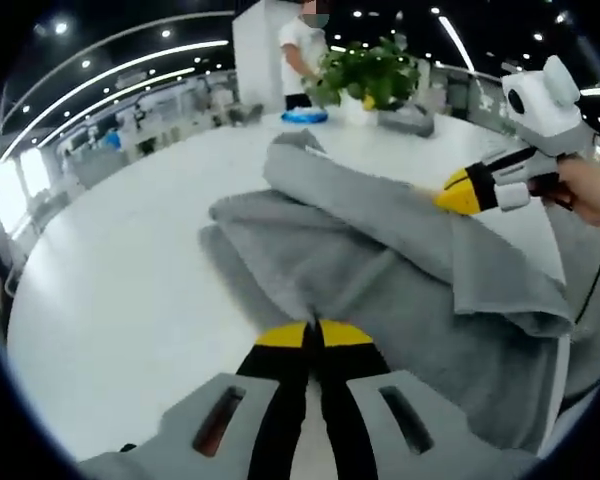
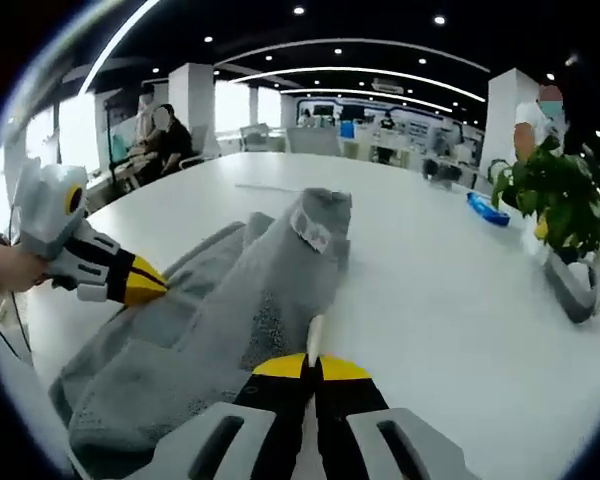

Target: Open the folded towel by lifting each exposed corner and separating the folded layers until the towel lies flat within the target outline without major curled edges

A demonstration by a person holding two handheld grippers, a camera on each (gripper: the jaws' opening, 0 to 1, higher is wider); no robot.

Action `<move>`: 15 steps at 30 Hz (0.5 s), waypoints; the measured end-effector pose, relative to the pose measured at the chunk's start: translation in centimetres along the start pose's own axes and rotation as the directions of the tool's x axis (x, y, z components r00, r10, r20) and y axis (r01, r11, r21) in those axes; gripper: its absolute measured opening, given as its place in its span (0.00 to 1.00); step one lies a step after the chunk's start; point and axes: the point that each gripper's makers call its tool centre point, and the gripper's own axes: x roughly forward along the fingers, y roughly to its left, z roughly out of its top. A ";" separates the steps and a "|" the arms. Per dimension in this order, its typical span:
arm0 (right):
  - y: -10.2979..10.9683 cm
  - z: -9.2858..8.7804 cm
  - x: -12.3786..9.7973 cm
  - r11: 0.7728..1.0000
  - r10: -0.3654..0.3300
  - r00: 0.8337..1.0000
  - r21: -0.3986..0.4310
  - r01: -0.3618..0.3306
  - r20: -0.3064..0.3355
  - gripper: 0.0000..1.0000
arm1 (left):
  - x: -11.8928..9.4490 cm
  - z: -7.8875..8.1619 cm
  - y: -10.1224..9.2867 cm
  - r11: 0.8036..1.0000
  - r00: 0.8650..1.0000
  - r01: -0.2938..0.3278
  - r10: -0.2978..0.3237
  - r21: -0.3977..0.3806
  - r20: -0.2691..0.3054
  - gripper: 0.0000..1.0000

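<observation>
Here, the grey towel [image 1: 380, 250] lies rumpled and partly folded on the white table [image 1: 130, 280], and a small sewn label [image 2: 312, 230] sits at its raised corner in the right gripper view, but the writing on it is too small to read. The left gripper [image 1: 313, 333] has its yellow-tipped jaws pressed together on a fold of the towel, close to the near edge. The right gripper [image 2: 313, 362], held from the side by a hand [image 1: 592, 190], seems to pinch a thin towel edge between its closed jaws.
</observation>
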 end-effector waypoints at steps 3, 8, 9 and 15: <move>-0.5 -0.9 -0.1 1.000 -0.008 1.000 0.000 0.008 -0.016 0.00 | 0.0 0.0 0.0 1.000 1.000 -0.002 0.002 0.005 -0.001 0.02; -1.3 -2.3 -0.3 1.000 -0.002 1.000 0.029 0.003 -0.020 0.00 | 0.0 0.1 -0.1 0.998 1.000 -0.015 0.015 0.053 -0.002 0.02; -1.6 -2.4 -0.5 1.000 -0.019 1.000 0.015 0.019 -0.016 0.00 | -0.1 0.1 -0.2 0.997 1.000 -0.019 0.020 0.070 -0.003 0.02; -3.1 -3.0 -1.1 0.998 -0.059 0.998 0.007 0.059 -0.004 0.00 | -0.2 0.0 -0.2 0.973 0.999 -0.034 0.040 0.227 -0.020 0.02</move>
